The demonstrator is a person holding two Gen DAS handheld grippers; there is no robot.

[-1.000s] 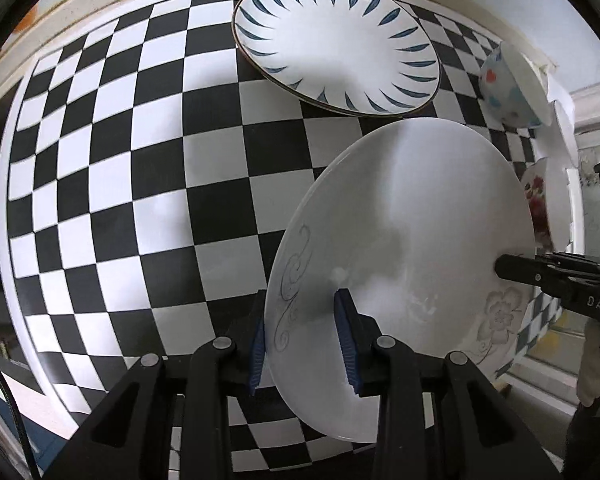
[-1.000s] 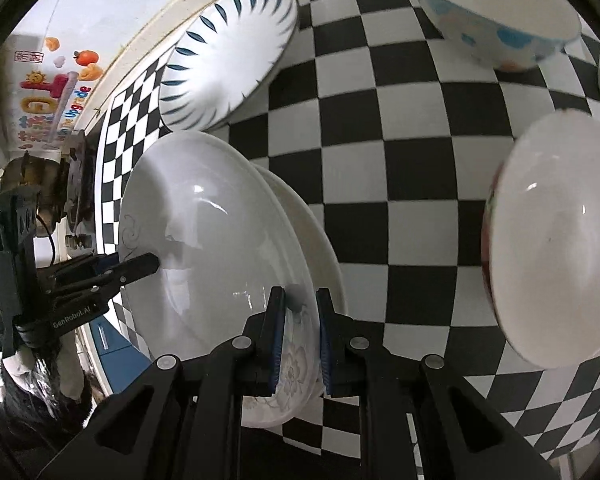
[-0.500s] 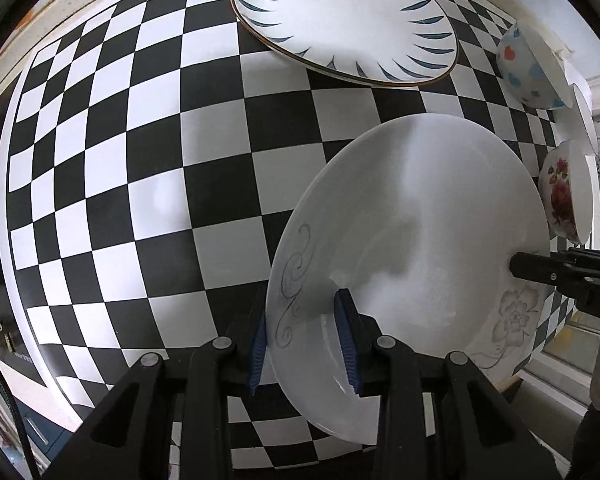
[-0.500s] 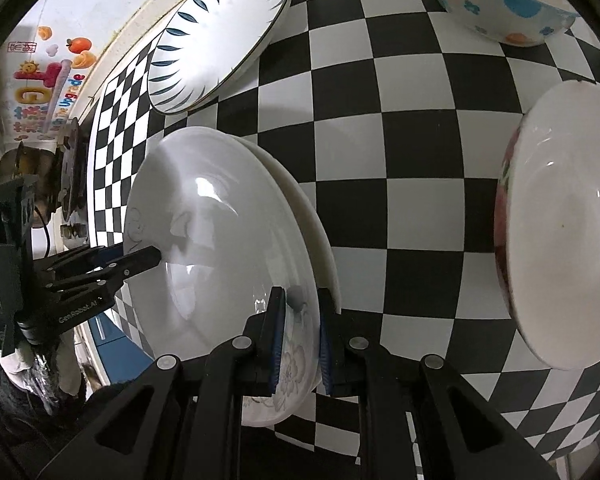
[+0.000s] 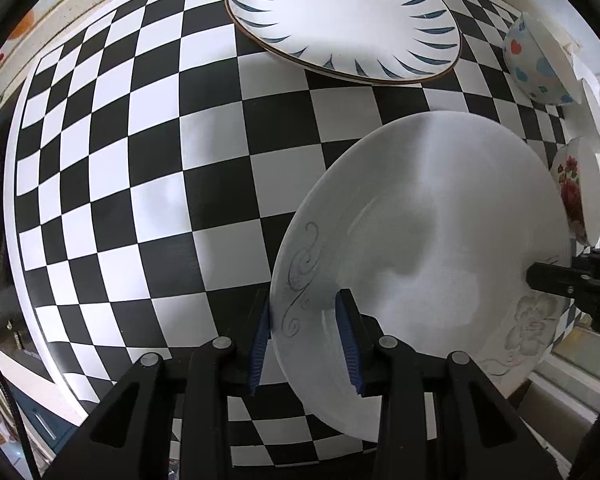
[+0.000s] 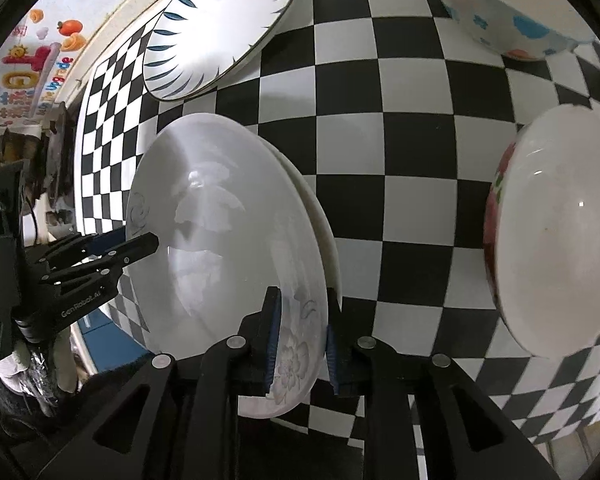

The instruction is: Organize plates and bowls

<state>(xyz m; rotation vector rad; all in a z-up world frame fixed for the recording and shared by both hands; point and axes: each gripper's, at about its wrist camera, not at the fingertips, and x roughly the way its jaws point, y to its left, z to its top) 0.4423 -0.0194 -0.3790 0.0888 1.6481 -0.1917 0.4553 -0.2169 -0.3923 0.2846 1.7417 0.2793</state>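
Observation:
A white plate with grey flower prints (image 5: 432,248) is held above the checkered table (image 5: 140,152) by both grippers. My left gripper (image 5: 305,340) is shut on its near rim. My right gripper (image 6: 300,344) is shut on the opposite rim, and it shows at the right edge of the left wrist view (image 5: 556,280). In the right wrist view the plate (image 6: 220,240) tilts on edge, and a second white rim shows just behind it. A blue-leaf plate (image 5: 340,16) lies at the far side. A heart-print bowl (image 5: 540,64) and a rose-print bowl (image 5: 576,192) stand at the right.
The table's white edge (image 5: 16,216) runs along the left, with a wall and stickers (image 6: 32,60) beyond. In the right wrist view the rose-print bowl (image 6: 556,232) is close on the right and the heart-print bowl (image 6: 508,8) is at the top.
Both grippers have carried the flower plate a little toward the blue-leaf plate. The bowls have slid toward the right in both views. Both grips are unchanged.

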